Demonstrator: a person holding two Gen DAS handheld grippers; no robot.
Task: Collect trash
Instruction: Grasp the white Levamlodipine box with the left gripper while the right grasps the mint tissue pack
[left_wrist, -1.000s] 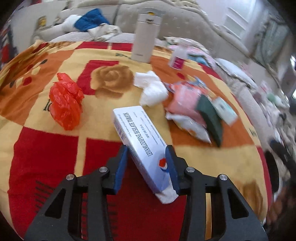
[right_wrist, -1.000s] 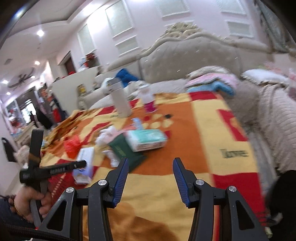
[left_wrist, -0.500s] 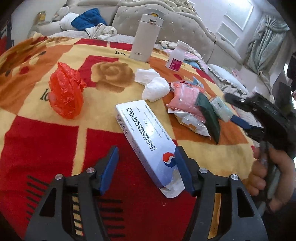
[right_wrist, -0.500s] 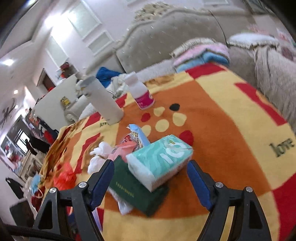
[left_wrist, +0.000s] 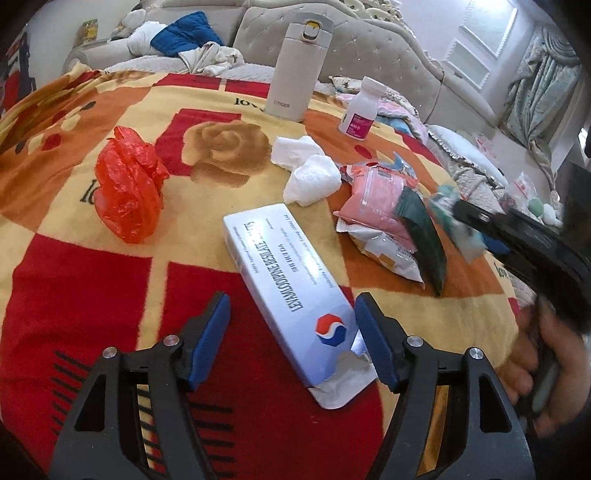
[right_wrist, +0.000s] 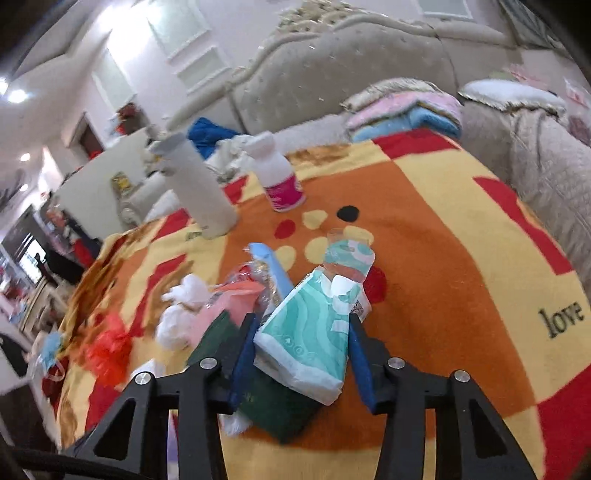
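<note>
A white and blue medicine box (left_wrist: 280, 280) lies flat on the patterned blanket (left_wrist: 74, 295). My left gripper (left_wrist: 291, 332) straddles its near end; its jaws are opening and the left pad stands clear of the box. A teal tissue pack (right_wrist: 314, 325) stands tilted between the pads of my right gripper (right_wrist: 303, 354), whose jaws are closing and press its sides. Under and beside it lie a dark green packet (right_wrist: 273, 406), a pink packet (right_wrist: 229, 306) and crumpled white tissues (right_wrist: 177, 317). A red plastic bag (left_wrist: 127, 188) sits to the left.
A white thermos (left_wrist: 299, 66) and a pill bottle (left_wrist: 362, 109) stand upright at the far side of the blanket. A padded headboard (left_wrist: 388, 48), pillows and folded bedding lie behind. A person's hand (left_wrist: 535, 362) holds the right gripper's handle at the right.
My left jaws have spread off the medicine box, which now lies flat. My right gripper moved in over the pile and closed on the tissue pack, which turned from crosswise to end-on.
</note>
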